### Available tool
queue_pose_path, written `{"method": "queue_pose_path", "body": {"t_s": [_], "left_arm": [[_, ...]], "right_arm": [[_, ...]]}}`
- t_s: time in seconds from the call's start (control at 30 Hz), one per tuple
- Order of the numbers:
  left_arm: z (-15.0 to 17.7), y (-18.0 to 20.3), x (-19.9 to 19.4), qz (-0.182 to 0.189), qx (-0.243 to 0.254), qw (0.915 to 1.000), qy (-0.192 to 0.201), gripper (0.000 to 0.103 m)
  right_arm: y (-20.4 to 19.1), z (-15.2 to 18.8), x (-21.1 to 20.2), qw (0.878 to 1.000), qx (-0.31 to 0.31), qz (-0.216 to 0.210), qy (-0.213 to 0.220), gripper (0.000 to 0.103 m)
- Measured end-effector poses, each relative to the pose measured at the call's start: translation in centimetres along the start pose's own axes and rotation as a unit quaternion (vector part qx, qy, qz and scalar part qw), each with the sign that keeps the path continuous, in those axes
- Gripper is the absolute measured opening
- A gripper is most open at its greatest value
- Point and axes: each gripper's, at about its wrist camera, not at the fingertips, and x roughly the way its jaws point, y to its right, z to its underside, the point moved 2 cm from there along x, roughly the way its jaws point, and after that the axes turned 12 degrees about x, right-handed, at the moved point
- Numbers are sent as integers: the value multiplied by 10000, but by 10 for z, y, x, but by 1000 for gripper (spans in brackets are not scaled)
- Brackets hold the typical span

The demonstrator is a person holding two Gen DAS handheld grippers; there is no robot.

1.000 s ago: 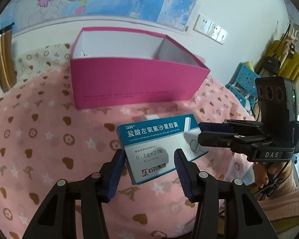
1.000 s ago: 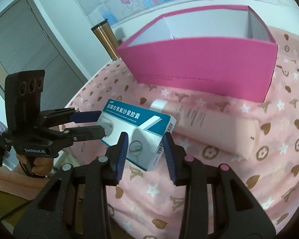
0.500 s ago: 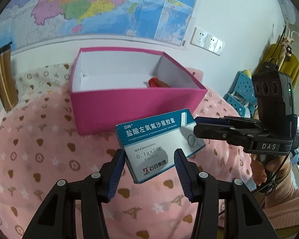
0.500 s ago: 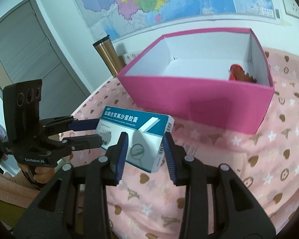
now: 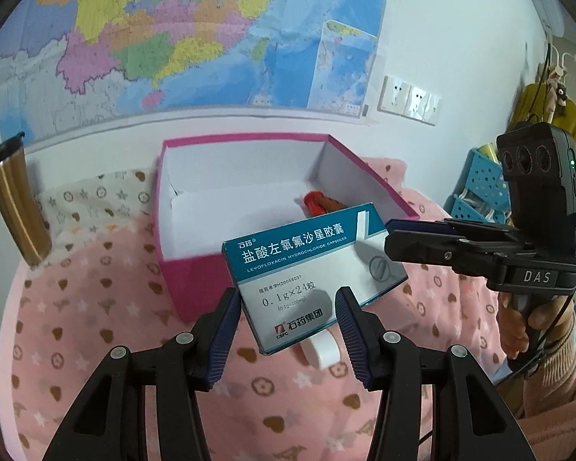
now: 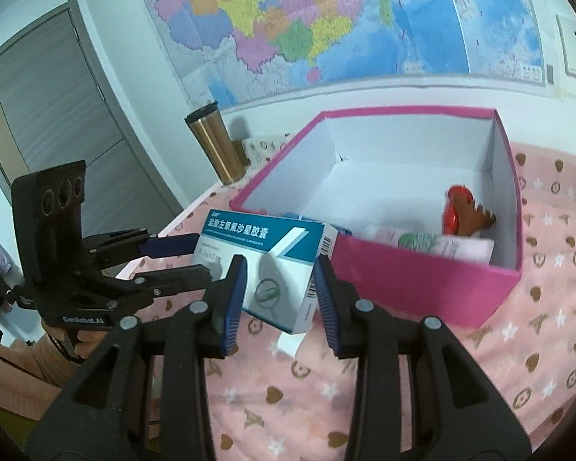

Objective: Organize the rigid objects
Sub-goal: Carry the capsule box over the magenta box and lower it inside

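Betw. both claws' pads, med. box, gripped aloft just before pink box.

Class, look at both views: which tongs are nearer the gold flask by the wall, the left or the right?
Left. The left tongs grip the medicine box at the end toward the gold flask; the right tongs grip its far end.

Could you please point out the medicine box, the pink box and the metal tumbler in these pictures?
medicine box point(image 5: 288, 246): left wrist view, on its teal printed face.
pink box point(image 6: 414, 288): right wrist view, on its near outer wall.
metal tumbler point(image 5: 13, 207): left wrist view, on its gold body.
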Motion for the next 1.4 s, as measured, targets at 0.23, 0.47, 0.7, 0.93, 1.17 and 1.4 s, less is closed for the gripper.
{"method": "queue_pose_path", "body": {"t_s": [0.23, 0.47, 0.7, 0.93, 1.17, 1.4], "left_arm": [[-20, -10, 1, -158, 74, 9997, 164, 51], [-30, -19, 8, -241, 97, 9995, 163, 51], [-39, -29, 15, -336, 79, 9992, 183, 51], [-44, -39, 24, -421, 45, 9990, 145, 51], [-45, -47, 36, -480, -12, 9988, 30, 51], [-43, -52, 47, -505, -72, 9987, -95, 51]], "right_arm": [[0, -25, 2, 9998, -22, -45, 168, 39], [2, -42, 7, 9997, 2, -58, 248, 39], [8, -55, 18, 9996, 113, -104, 224, 39], [14, -64, 31, 9996, 194, -123, 168, 39], [25, -68, 46, 9990, 394, -186, 32, 39], [34, -70, 59, 9984, 526, -194, -83, 39]]}}
